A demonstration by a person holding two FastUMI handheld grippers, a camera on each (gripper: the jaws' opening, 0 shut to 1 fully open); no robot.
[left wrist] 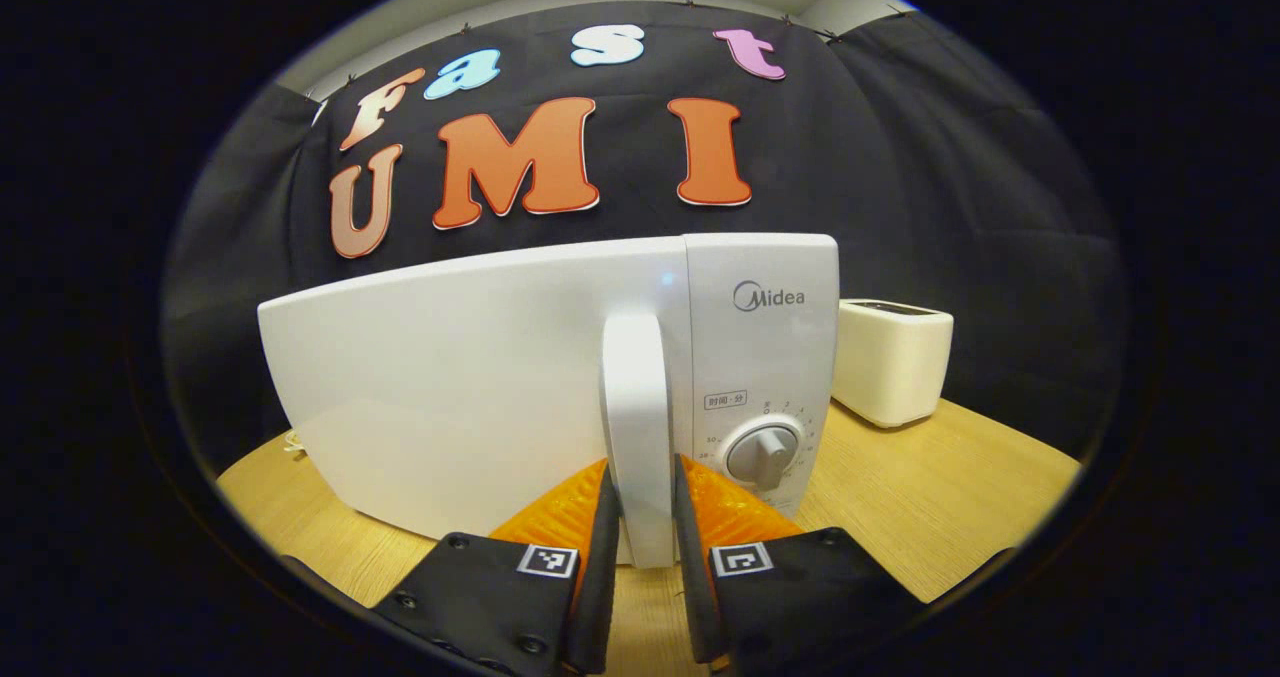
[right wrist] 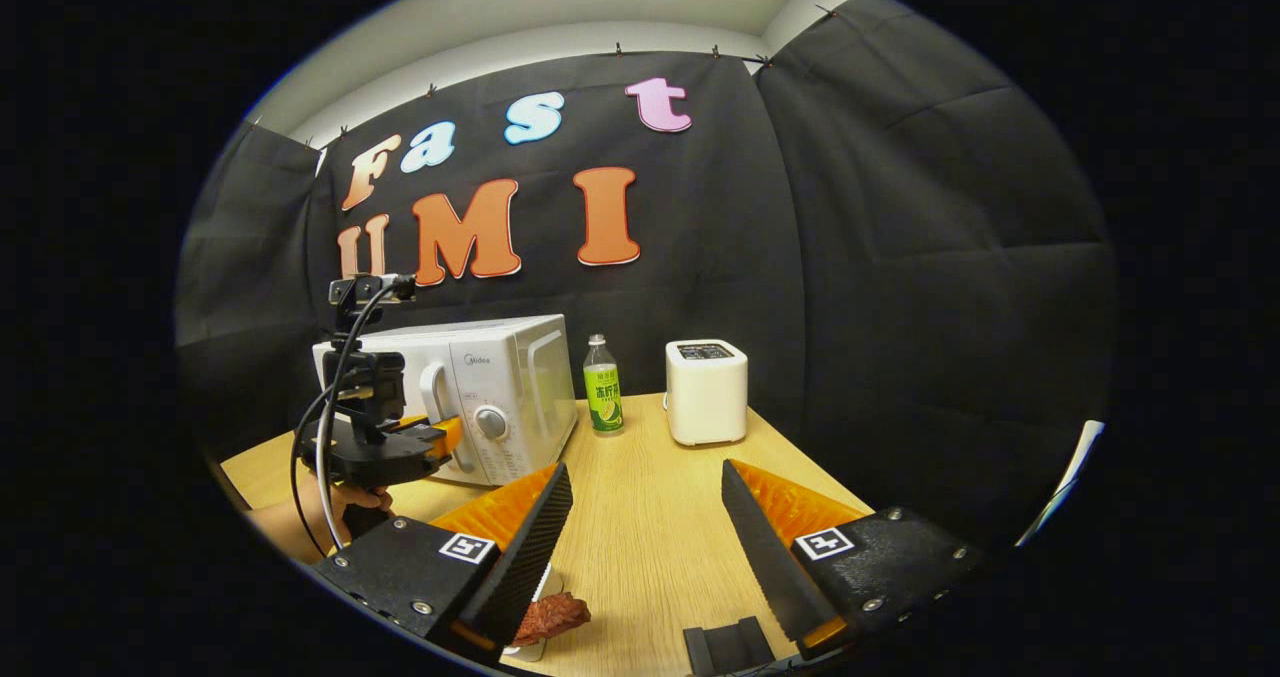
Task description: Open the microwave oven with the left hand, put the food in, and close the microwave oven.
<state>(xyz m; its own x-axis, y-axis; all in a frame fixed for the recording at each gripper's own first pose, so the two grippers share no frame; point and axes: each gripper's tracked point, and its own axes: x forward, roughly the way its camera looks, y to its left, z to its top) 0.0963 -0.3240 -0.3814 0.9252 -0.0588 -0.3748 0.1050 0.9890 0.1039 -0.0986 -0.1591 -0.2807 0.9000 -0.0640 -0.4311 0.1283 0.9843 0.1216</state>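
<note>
Each claw (right wrist: 640, 532) carries black screw-studded blocks (right wrist: 405, 567) with square black-and-white markers (left wrist: 548, 560).

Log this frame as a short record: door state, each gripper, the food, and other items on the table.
door: microwave door shut
left gripper: fingers on either side of the door handle, closed on it
right gripper: open, holding nothing
food: on the table, by the right gripper's finger
others: green bottle, white toaster

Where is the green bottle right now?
In the right gripper view, the green bottle stands upright on the table, between the microwave on its left and the white toaster on its right.
</note>
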